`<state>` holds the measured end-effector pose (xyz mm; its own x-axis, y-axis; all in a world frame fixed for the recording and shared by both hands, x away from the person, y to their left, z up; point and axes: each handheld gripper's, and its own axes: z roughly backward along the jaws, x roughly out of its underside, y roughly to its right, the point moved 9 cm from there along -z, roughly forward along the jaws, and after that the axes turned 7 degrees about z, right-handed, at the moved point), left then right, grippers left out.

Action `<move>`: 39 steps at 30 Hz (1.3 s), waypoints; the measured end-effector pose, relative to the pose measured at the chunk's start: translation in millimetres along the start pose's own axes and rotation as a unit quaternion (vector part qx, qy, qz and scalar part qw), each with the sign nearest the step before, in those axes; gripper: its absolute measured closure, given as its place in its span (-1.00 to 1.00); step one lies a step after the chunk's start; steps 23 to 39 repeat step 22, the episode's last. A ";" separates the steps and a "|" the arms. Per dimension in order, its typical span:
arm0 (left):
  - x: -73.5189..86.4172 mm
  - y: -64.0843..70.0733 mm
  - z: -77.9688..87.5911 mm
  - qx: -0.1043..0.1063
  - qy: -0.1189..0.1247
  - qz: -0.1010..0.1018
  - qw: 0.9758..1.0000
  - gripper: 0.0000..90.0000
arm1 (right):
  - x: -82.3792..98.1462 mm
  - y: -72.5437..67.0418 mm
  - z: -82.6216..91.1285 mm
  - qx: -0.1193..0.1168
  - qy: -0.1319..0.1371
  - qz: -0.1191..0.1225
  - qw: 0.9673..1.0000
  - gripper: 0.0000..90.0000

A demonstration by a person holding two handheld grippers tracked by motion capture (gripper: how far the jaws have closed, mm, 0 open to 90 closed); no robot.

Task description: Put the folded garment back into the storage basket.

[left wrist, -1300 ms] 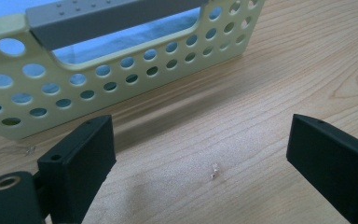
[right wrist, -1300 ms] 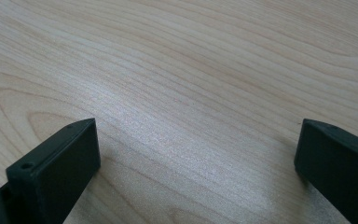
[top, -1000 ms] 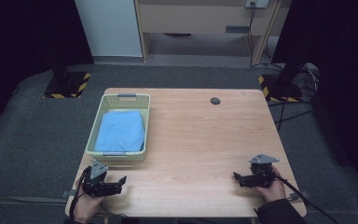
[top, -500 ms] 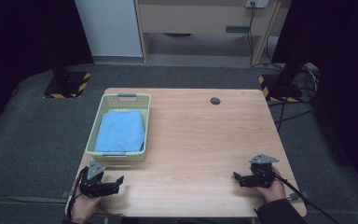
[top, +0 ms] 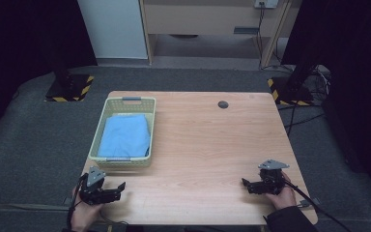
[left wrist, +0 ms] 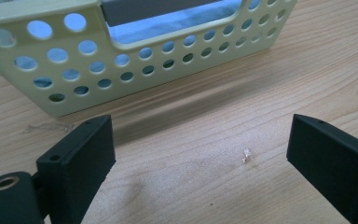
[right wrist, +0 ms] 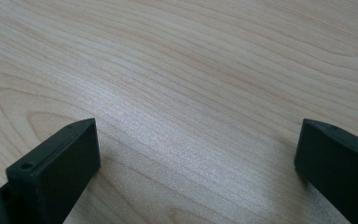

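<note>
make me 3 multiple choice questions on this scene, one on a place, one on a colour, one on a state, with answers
1. Where does the basket stand on the table?
A. its left half
B. its right half
C. its middle

2. What colour is the folded cloth in the basket?
A. red
B. blue
C. white

3. How do the jaws of the left gripper stand?
A. shut on the cloth
B. shut on nothing
C. open

Answers: 1 A, the high view shows it near the left edge. 2 B, the cloth is light blue. 3 C, the left gripper view shows bare wood between the spread jaws.
</note>
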<state>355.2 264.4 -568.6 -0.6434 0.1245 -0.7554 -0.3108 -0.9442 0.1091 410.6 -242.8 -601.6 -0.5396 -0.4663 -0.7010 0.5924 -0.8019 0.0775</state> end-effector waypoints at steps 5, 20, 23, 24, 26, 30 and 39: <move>0.5 -2.1 0.6 -0.001 0.000 0.001 1.000 -0.84 | 0.0 0.0 0.0 0.000 0.000 0.000 1.000 -1.00; 3.1 -12.0 4.5 -0.010 0.002 0.012 1.000 -0.84 | 0.0 0.0 0.0 0.000 0.000 0.000 1.000 -1.00; 3.5 -13.3 4.8 -0.012 0.002 0.014 1.000 -0.84 | 0.0 0.0 0.0 0.000 0.000 0.000 1.000 -1.00; 3.5 -13.3 4.8 -0.012 0.002 0.014 1.000 -0.84 | 0.0 0.0 0.0 0.000 0.000 0.000 1.000 -1.00; 3.5 -13.3 4.8 -0.012 0.002 0.014 1.000 -0.84 | 0.0 0.0 0.0 0.000 0.000 0.000 1.000 -1.00; 3.5 -13.3 4.8 -0.012 0.002 0.014 1.000 -0.84 | 0.0 0.0 0.0 0.000 0.000 0.000 1.000 -1.00; 3.5 -13.3 4.8 -0.012 0.002 0.014 1.000 -0.84 | 0.0 0.0 0.0 0.000 0.000 0.000 1.000 -1.00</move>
